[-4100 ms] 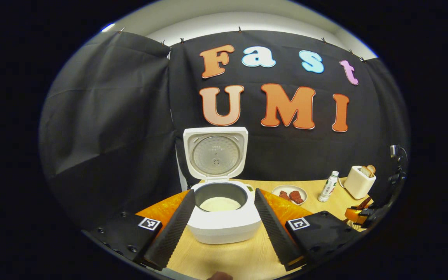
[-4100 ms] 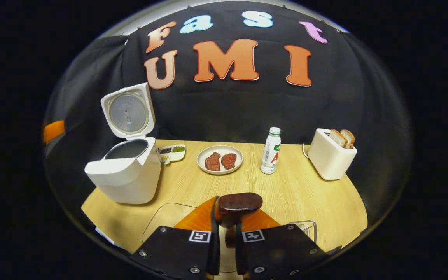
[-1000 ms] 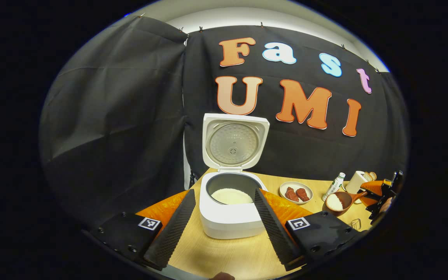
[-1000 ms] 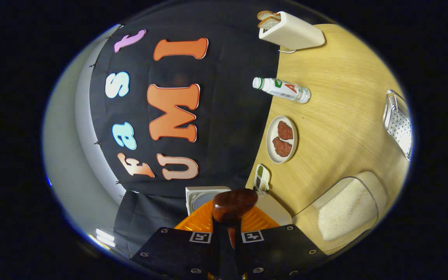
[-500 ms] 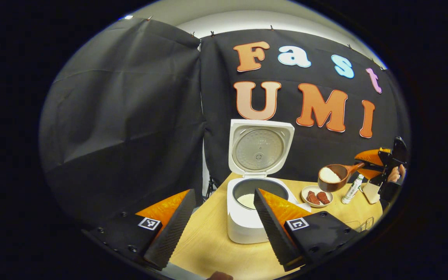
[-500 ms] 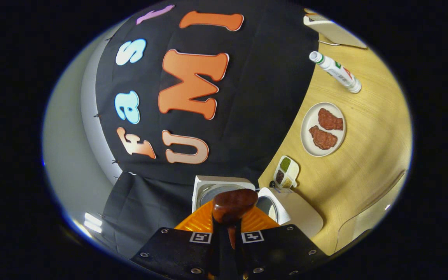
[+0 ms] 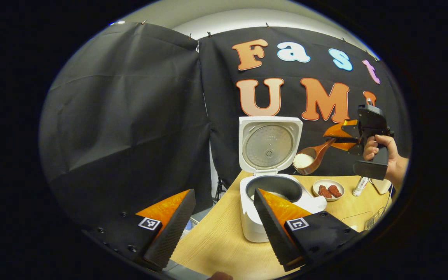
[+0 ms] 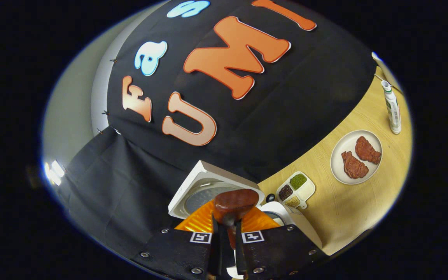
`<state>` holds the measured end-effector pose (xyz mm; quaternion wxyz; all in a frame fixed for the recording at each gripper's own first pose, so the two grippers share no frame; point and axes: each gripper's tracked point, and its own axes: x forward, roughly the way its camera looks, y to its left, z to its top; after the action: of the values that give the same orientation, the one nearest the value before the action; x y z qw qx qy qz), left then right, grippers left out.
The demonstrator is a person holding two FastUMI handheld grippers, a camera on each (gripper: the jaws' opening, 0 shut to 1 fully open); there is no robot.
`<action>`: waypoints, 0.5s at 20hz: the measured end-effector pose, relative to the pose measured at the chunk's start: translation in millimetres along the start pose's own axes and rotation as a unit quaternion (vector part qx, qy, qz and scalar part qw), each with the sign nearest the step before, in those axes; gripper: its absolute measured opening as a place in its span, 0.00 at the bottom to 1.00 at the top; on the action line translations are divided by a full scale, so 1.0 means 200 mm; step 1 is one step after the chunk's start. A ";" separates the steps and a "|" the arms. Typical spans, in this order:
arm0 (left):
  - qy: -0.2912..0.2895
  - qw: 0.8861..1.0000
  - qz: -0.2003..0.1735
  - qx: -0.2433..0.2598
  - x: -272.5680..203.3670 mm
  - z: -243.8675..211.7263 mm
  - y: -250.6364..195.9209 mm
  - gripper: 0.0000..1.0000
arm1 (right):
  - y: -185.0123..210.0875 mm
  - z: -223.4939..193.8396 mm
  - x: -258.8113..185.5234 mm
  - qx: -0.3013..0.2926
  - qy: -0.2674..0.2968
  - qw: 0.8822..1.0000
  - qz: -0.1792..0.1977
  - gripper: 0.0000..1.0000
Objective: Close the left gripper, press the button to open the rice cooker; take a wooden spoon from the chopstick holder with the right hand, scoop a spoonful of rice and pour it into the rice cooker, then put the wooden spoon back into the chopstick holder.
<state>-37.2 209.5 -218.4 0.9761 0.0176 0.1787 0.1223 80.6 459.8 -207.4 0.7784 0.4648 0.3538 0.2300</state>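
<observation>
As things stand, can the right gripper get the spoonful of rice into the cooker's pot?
Probably yes. The rice cooker has its lid up, and the right gripper holds the wooden spoon above the pot's rim.

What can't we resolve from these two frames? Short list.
- Rice level in the rice cooker: left gripper view, the left gripper finger covers most of the pot.
- Spoon bowl contents: right gripper view shows the wooden spoon from behind.
- Chopstick holder: left gripper view, cut by the edge.
- Bottle label: too small.
</observation>
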 end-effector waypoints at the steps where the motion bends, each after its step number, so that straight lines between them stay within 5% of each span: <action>1: 0.002 1.000 0.004 0.001 0.01 -0.01 0.02 1.00 | 0.02 -0.02 0.04 -0.020 0.000 1.000 -0.004 0.14; 10: 0.020 1.000 0.007 -0.003 0.05 -0.06 0.09 1.00 | 0.19 -0.02 0.19 -0.157 -0.018 0.987 -0.010 0.14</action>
<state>-36.9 228.5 -232.6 0.9716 0.0138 0.1974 0.1300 101.9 506.1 -188.0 0.8502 0.3376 0.3039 0.2662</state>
